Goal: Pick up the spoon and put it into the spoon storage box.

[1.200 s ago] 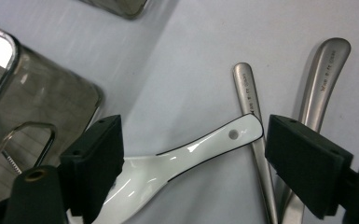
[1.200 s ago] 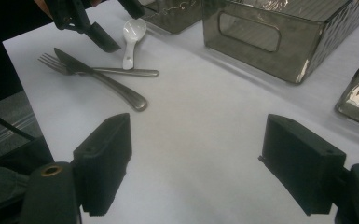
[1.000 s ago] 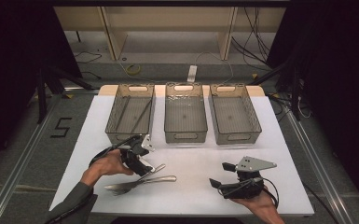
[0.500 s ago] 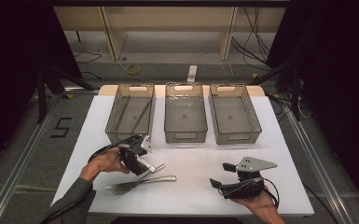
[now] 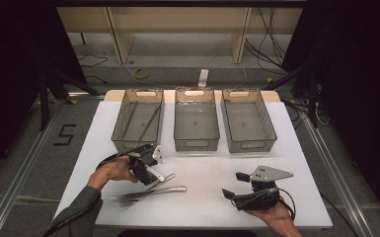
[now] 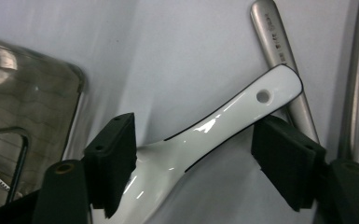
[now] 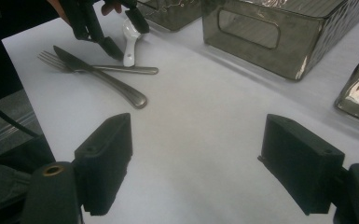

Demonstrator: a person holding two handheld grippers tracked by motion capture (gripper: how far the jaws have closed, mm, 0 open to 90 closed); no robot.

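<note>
A white ceramic spoon (image 6: 224, 121) lies on the white table beside a steel fork (image 7: 116, 69) and a knife (image 7: 107, 79) that cross each other. My left gripper (image 5: 150, 174) points down over the spoon (image 5: 157, 174). Its jaws have just been closing, and the spoon's handle lies slantwise between the pads (image 6: 284, 158), which do not clearly press on it. In the left gripper view a steel handle (image 6: 279, 51) runs under the spoon's tip. My right gripper (image 5: 233, 185) rests open at the front right, with bare table between its jaws in the right gripper view (image 7: 196, 158).
Three clear smoky bins stand in a row at the back: left (image 5: 122, 143), middle (image 5: 196, 144), right (image 5: 249, 146). The left bin holds a few thin dark sticks. The table's front edge runs just below both hands.
The left gripper has edged slightly over the spoon and its jaws stand narrower around the handle. The right gripper has kept still.
</note>
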